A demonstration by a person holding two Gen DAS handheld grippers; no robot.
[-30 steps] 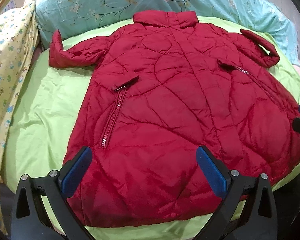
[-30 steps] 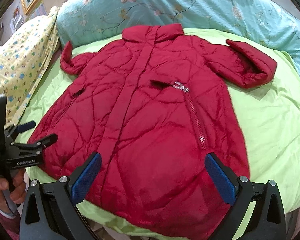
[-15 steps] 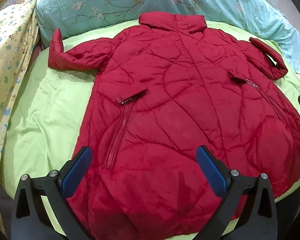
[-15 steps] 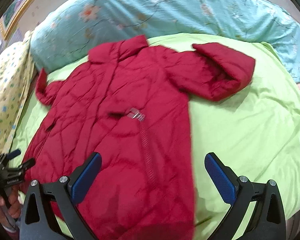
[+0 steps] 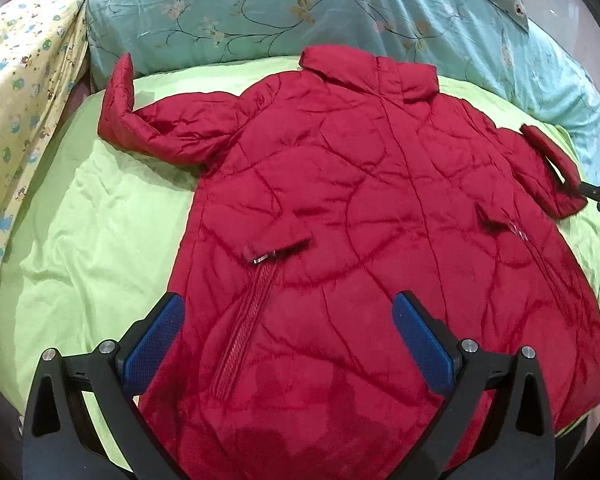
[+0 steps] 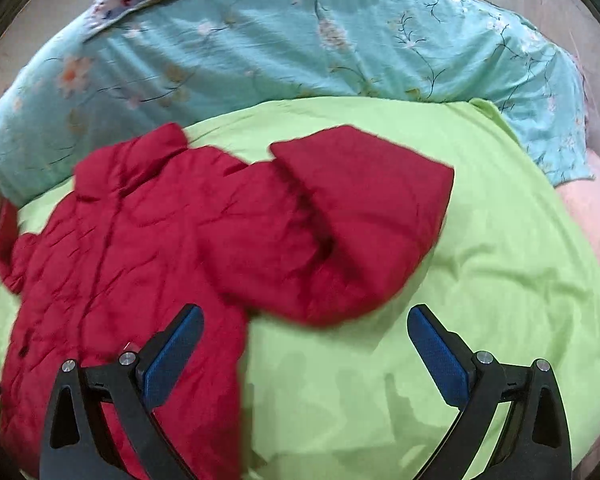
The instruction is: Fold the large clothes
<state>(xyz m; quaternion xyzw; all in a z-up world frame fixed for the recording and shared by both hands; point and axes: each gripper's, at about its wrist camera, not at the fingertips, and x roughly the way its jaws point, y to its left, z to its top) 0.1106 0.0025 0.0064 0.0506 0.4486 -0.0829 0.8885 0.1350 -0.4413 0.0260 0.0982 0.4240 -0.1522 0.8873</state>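
Red quilted coat (image 5: 380,248) lies flat, front up, on the green sheet (image 5: 88,240), unfolded. Long axis runs collar-to-hem: collar (image 5: 368,70) at the far end toward the blue floral duvet (image 5: 260,12), hem near the cameras. Left sleeve (image 5: 156,128) sticks out sideways, cuff bent up; right sleeve (image 6: 340,232) doubled back on itself. L gripper (image 5: 288,344) hovers over the hem, fingers spread wide, holding nothing. R gripper (image 6: 306,354) also spread, empty, just short of the right sleeve, w/ left pad (image 6: 172,356) over the coat's edge. Yellow print cloth (image 5: 16,92) at far left.
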